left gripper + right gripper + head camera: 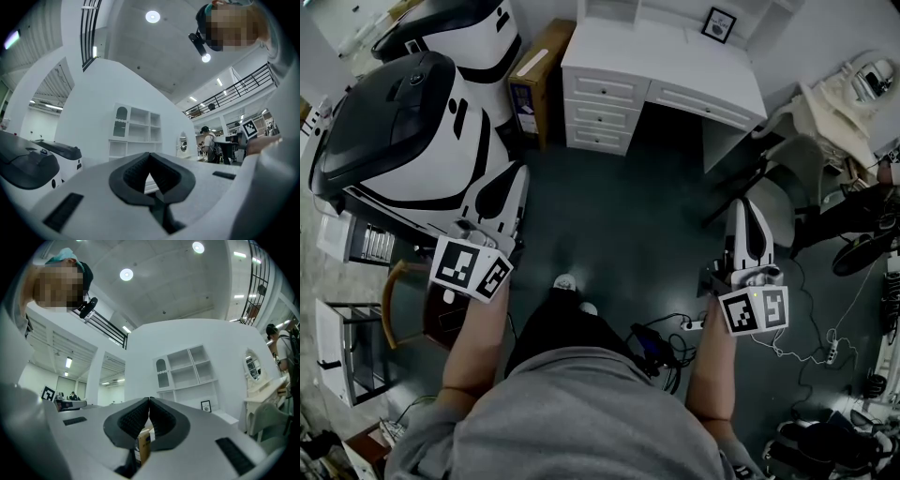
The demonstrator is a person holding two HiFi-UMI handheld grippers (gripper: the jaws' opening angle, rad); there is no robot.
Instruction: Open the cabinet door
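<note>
left gripper (514,178): jaws clenched, tips meeting, nothing between them (150,157)
right gripper (741,206): jaws clenched too (149,401); the cardboard box (144,446) seen through the gap under the tips is far behind, not held
cabinet (661,66): white desk unit with drawers and a shelf top, against the wall straight ahead, well apart from both grippers across bare floor
door (121,122): arched panel in the top-left bay of the shelf top (161,372); shut as far as I can tell, handle and hinge side too small to make out
door axis: upright, taller than wide
bearing from jaws: ahead and above, both grippers pointing roughly level at the unit
nearer hand: door sits on the unit's left side, so I'd judge left marginally better placed
step: approach, no contact yet
next: close the gap, loosen jaws before reaching for the door edge
</note>
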